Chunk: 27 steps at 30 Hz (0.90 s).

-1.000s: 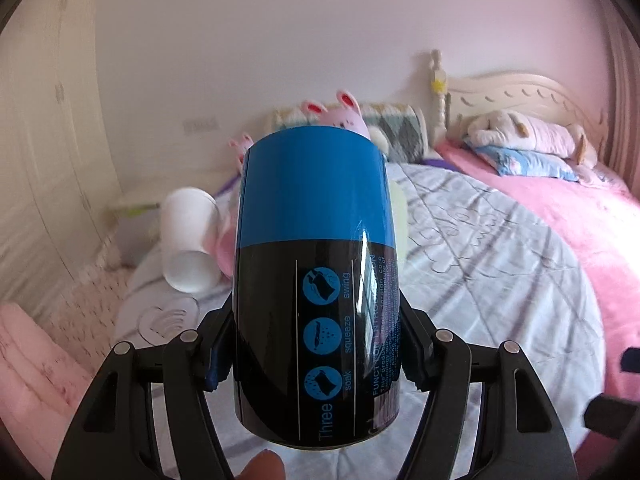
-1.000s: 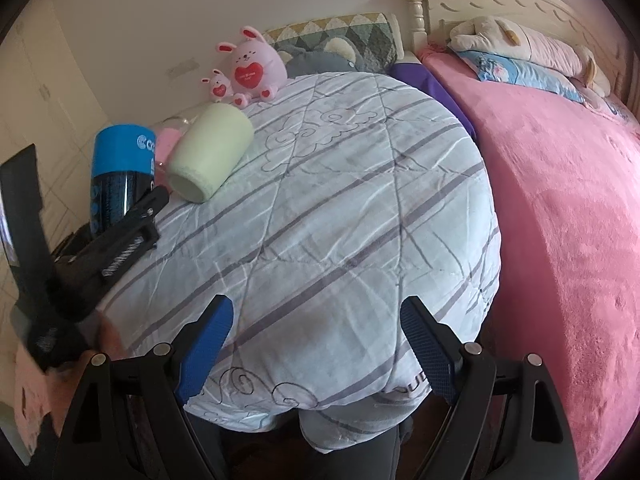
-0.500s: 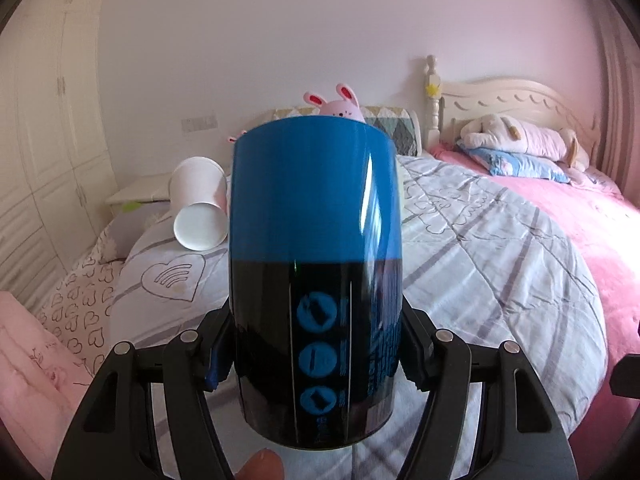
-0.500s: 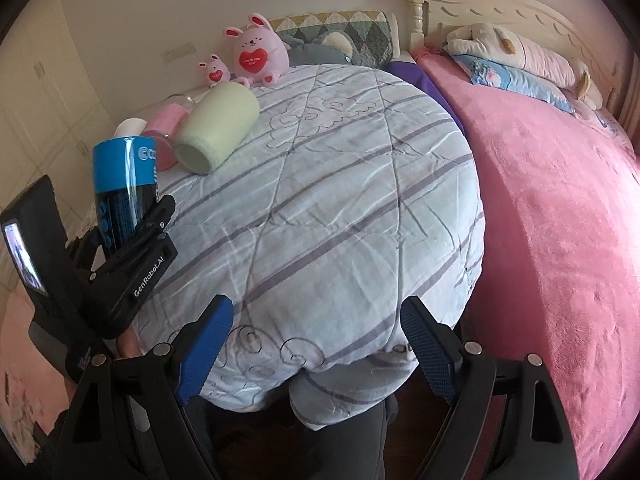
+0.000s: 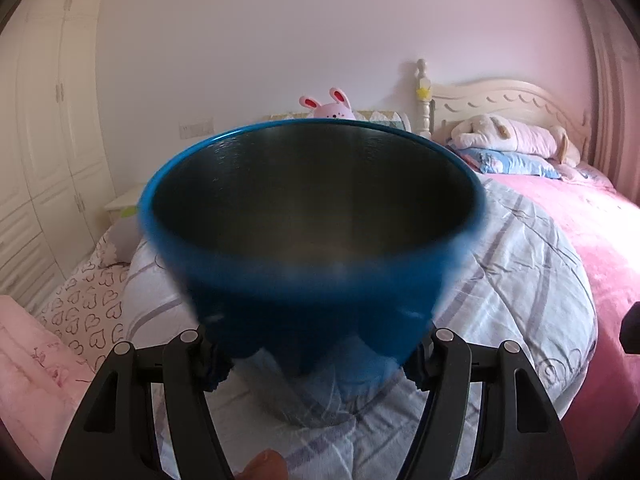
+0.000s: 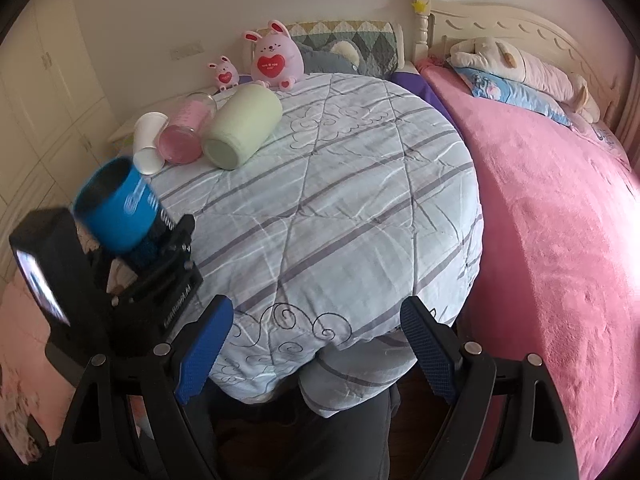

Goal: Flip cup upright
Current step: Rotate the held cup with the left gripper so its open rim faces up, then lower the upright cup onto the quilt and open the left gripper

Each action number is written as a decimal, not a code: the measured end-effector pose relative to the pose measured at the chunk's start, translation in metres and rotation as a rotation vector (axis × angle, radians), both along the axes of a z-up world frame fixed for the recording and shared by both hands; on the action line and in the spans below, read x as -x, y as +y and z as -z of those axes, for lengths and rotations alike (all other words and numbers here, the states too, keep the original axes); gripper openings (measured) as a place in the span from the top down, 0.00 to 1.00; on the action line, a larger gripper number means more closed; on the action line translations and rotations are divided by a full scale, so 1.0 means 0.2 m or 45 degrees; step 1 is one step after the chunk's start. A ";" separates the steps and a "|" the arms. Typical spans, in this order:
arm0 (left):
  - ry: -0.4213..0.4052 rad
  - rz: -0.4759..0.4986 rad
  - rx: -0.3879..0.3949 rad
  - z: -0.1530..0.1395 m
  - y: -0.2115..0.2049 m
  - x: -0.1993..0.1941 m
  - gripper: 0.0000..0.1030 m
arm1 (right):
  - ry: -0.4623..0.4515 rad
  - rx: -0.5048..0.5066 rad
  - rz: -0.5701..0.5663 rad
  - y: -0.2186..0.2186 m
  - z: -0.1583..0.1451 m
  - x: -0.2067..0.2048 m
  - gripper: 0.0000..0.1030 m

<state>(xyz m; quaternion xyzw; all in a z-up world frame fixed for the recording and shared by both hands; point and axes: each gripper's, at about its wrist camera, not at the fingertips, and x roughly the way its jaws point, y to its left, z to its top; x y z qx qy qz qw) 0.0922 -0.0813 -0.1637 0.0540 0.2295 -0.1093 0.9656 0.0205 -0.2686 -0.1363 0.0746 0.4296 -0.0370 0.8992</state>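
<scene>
cups: 4 [image 6: 120, 208] | plush bunnies: 2 [image 6: 276, 56] | grippers: 2 [image 6: 316, 344]

A bedroom: bed [image 6: 560, 220], pillows [image 6: 516, 92], plush rabbit [image 6: 276, 58].

A round table [image 6: 340, 200] wears a pale blue quilt with grey stripes. At its far left edge three cups lie on their sides in a row: a white paper cup [image 6: 147, 142], a pink glass jar [image 6: 186, 130] and a light green cup [image 6: 242, 126]. The jar touches both of them. Behind them sit a big pink bunny [image 6: 274, 56] and a small pink bunny [image 6: 225, 72]. A bed with a pink blanket [image 6: 560, 220] is on the right, with a plush dog [image 6: 520, 62] on a blue pillow [image 6: 512, 92]. White closets [image 5: 44, 140] stand on the left.
</scene>
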 end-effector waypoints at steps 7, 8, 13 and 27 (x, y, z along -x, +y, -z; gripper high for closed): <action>0.011 0.000 0.005 0.00 -0.01 -0.04 0.34 | -0.013 0.009 -0.002 0.03 -0.02 0.04 0.16; 0.010 0.001 0.000 0.00 -0.01 -0.04 0.34 | -0.016 0.010 0.001 0.03 -0.03 0.05 0.16; 0.019 0.002 -0.023 0.01 -0.02 -0.03 0.22 | -0.024 0.011 0.014 0.03 -0.03 0.07 0.16; 0.051 0.021 -0.021 -0.16 0.03 0.02 0.00 | -0.109 0.001 0.029 0.04 -0.11 0.13 0.16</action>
